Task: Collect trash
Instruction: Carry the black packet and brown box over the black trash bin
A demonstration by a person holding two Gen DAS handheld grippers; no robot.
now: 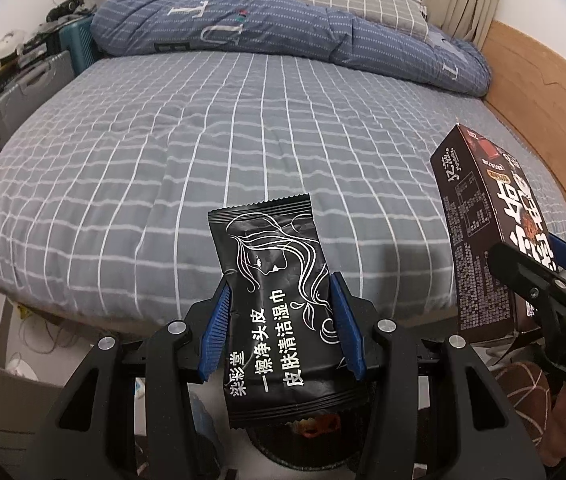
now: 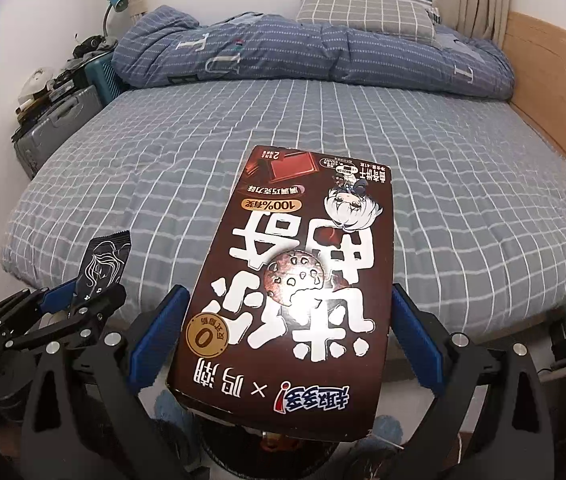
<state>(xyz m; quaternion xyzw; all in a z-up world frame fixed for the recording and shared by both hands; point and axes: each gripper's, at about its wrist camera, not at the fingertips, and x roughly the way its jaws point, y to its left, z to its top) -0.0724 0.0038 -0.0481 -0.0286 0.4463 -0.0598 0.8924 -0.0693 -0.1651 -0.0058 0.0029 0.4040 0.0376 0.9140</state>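
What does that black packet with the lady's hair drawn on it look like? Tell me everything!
The black packet is a flat, shiny, crinkly foil-like sachet with zigzag sealed ends. White lines draw a woman's face and flowing hair, with white Chinese writing below. The left claw pinches it by both side edges, holding it up in the air in front of the grey checked bed.

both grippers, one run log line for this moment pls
left gripper: shut on black wipe packet | right gripper: shut on brown cookie box | both held above bed edge | not yet dropped
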